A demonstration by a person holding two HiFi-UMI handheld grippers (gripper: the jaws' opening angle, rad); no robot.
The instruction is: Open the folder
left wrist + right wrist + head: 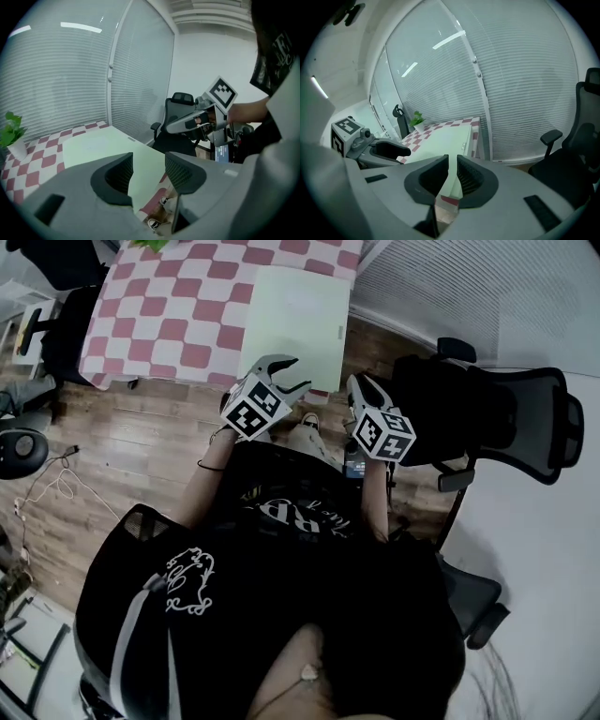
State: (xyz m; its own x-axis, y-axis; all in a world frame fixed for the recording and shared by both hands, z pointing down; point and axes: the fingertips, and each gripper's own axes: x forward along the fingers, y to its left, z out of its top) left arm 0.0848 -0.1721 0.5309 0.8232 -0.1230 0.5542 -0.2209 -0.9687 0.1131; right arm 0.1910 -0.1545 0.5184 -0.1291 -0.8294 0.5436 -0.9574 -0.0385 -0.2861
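The folder (295,320) lay flat, seemingly shut, at the table's (178,324) near right corner; your left claw (298,373) gaped empty, your right claw (356,382) was closed. You needed a low approach to the cover's edge.

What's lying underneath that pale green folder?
The folder lies flat on a red-and-white checked tablecloth, which shows beside it and beyond it. Whatever is directly beneath the folder is covered.

One pale green folder (295,315), one checkered bench (178,324), one potted plant (14,138). Two tongs: left tongs (292,373), right tongs (355,382). Two chairs: black chair (56,277) upper left, mesh chair (511,418) right.
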